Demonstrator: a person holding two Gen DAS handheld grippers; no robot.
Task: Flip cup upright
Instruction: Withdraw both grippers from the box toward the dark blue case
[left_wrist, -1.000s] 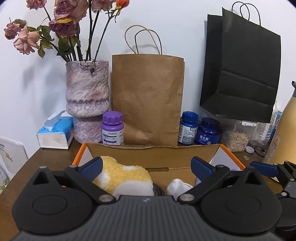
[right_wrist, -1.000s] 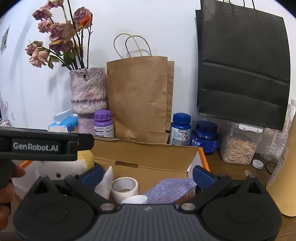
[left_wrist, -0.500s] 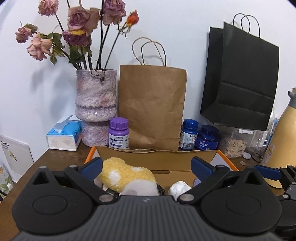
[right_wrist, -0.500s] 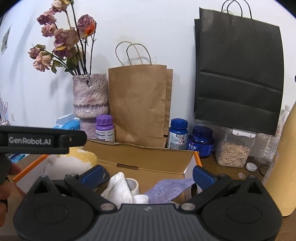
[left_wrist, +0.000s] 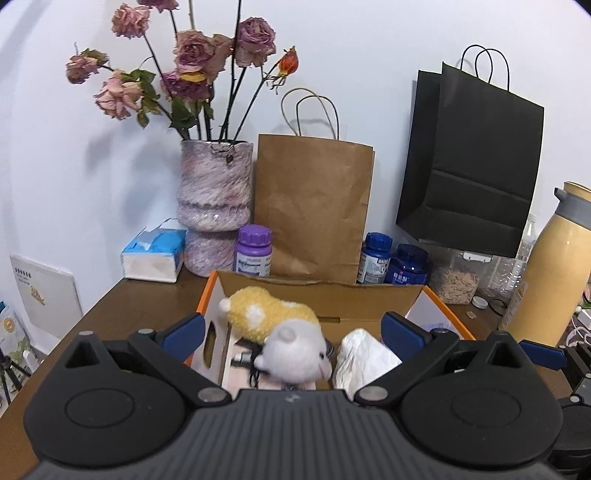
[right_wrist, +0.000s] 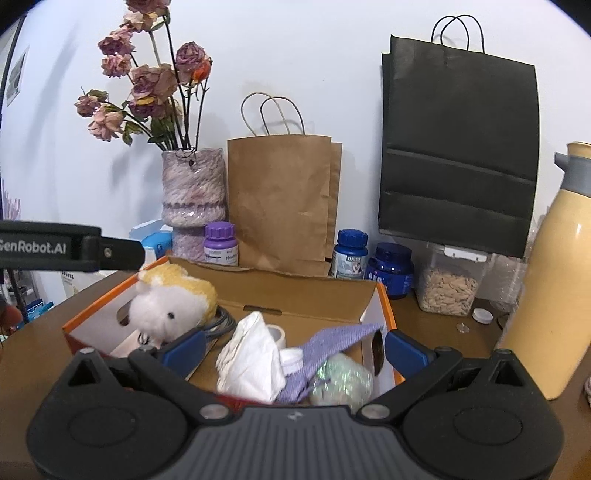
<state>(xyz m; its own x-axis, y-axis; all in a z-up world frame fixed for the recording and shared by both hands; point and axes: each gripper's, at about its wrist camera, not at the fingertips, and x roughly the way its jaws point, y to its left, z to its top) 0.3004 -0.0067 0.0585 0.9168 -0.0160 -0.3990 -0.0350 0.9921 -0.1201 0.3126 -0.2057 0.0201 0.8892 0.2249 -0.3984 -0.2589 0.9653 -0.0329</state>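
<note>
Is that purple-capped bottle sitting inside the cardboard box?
No, the purple-capped bottle stands on the table behind the cardboard box, next to the vase and the brown paper bag.

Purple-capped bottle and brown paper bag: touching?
Cannot tell. In both wrist views the purple-capped bottle overlaps the brown paper bag; neither shows contact or a gap.

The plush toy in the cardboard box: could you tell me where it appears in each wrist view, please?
Left wrist: the plush toy lies low, left of centre, between the left gripper fingers.
Right wrist: the plush toy sits at the left, above the right gripper left finger.
Shared landmark: the brown paper bag behind the cardboard box.
</note>
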